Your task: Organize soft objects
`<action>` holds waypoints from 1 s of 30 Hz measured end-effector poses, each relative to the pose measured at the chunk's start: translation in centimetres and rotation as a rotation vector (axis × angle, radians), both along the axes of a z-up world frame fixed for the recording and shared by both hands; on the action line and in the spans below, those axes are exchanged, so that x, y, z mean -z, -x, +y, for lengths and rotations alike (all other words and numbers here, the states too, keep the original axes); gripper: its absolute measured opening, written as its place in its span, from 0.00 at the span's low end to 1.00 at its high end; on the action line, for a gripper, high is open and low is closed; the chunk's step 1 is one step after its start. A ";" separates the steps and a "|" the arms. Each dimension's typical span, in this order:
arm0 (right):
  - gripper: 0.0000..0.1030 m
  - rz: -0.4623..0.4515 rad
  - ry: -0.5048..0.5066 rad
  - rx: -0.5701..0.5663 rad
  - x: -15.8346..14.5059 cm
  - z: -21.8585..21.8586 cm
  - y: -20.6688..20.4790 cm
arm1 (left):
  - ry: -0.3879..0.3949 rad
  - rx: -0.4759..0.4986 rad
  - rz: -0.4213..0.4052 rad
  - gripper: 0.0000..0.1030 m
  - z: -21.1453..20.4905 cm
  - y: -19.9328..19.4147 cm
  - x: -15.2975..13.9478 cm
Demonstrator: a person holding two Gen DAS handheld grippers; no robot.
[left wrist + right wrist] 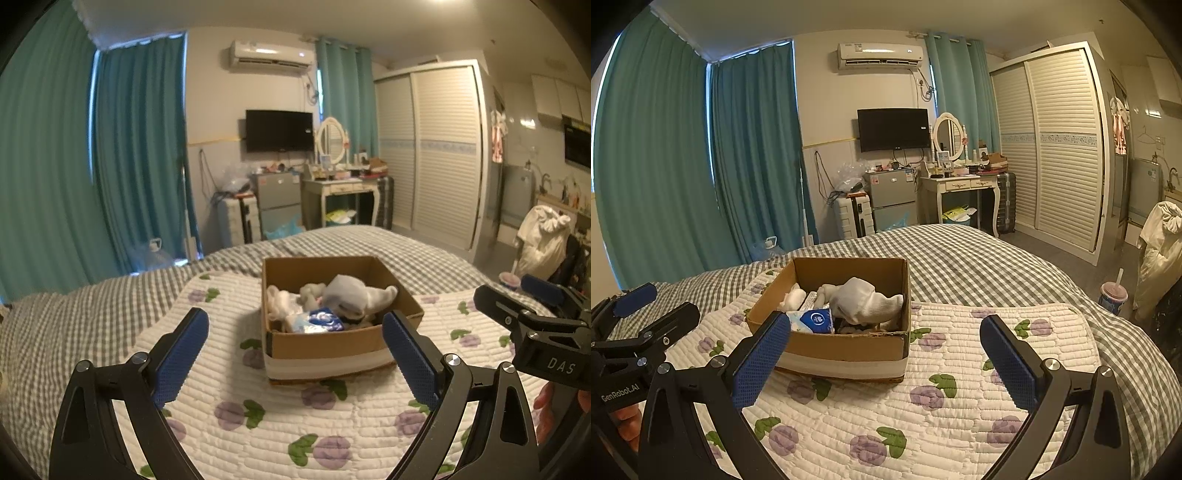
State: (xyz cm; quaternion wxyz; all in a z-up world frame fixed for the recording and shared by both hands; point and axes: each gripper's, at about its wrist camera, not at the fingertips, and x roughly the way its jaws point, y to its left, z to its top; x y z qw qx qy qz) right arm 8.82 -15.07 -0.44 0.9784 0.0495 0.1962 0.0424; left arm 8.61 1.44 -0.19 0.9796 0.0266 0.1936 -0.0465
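"DAS" printed on right gripper (517, 306) body, "GenRobot.AI" on left gripper (646, 306). Both w/ fingers spread wide, nothing held, hovering over floral quilt (923, 424) w/ bare room to the right. Cardboard box (846, 347) mid-bed, top open, holding white sock (868, 299), blue-white tissue pack (812, 319), other pale soft bits.

My right gripper (884, 354) hangs wide open, empty, over the quilt (960, 413). Box (846, 349) sits ahead-left on the quilt, holding a white sock (868, 299) and tissue pack (812, 320). My left gripper (646, 306) shows at left edge.
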 end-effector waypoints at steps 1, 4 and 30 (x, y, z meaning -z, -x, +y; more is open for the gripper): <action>1.00 0.002 -0.001 -0.002 0.0 0.0 0.0 | 0.001 0.003 0.002 0.94 0.0 0.0 0.0; 1.00 0.002 0.002 -0.006 -0.2 0.1 0.1 | -0.005 0.004 0.001 0.94 0.1 0.0 0.0; 1.00 0.006 0.000 -0.003 -0.3 0.0 0.2 | -0.006 -0.007 -0.007 0.94 0.5 0.5 -0.3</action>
